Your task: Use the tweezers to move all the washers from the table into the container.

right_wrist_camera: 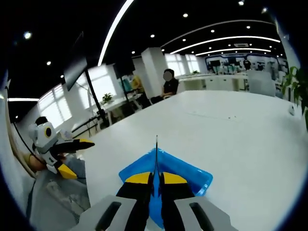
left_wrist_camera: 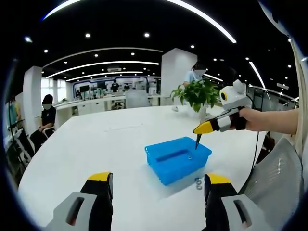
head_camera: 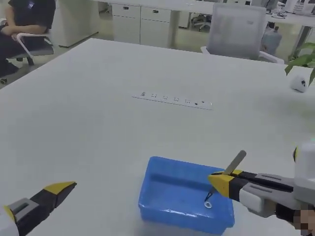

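Head view: right claw [head_camera: 219, 182] clamped on tweezers [head_camera: 237, 161], tips down inside the blue container [head_camera: 170, 192], likely to release the washer [head_camera: 208, 204] there. 2 washers [left_wrist_camera: 198, 184] lie on the table [left_wrist_camera: 120, 144] just beside the container. Left claw [left_wrist_camera: 159, 179] is apart, idle.

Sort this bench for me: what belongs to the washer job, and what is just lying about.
Job in hand: tweezers clamped in the right tool; washer at their tip; blue container; washers on the table beside it.

Lying about: power strip; small white object; potted plant; office chair.
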Demonstrator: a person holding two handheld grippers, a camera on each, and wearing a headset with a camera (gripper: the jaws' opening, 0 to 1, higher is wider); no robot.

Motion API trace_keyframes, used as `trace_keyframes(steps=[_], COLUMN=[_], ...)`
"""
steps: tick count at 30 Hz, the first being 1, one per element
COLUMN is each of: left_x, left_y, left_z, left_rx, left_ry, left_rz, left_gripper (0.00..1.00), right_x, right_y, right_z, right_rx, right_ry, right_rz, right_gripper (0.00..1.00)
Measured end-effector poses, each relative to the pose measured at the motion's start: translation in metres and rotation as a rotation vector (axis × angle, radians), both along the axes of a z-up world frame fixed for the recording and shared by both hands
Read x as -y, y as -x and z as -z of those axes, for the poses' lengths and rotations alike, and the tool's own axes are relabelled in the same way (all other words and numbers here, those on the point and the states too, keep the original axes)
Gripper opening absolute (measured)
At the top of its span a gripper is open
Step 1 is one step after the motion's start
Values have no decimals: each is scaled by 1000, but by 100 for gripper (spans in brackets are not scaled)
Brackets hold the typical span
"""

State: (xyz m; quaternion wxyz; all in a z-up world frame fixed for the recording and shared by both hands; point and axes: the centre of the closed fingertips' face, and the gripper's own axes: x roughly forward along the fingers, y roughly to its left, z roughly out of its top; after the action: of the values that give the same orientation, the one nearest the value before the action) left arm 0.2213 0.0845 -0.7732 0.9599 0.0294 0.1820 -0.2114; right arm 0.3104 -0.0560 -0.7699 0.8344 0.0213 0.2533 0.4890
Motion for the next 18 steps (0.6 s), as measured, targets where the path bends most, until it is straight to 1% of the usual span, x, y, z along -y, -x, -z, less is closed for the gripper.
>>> trace_keyframes(steps=[6,12,14,18], left_x=[2,3,2,2], left_y=[0,1,1,1], left_z=[0,1,1,2], left_rx=[-3,-6,-7,-9], left_ry=[-3,-6,-8,-8], left_rz=[6,9,8,10], left_gripper=[79,78,78,78], right_x=[0,-3,-4,-5], right_y=[13,23,30,38], right_z=[-4,-5,-2,6], right_rx=[-13,-40,-59,-87], right_ry=[-24,-57,-63,-62], right_rz=[-4,-7,-18,-28], right_gripper=[4,4,4,4])
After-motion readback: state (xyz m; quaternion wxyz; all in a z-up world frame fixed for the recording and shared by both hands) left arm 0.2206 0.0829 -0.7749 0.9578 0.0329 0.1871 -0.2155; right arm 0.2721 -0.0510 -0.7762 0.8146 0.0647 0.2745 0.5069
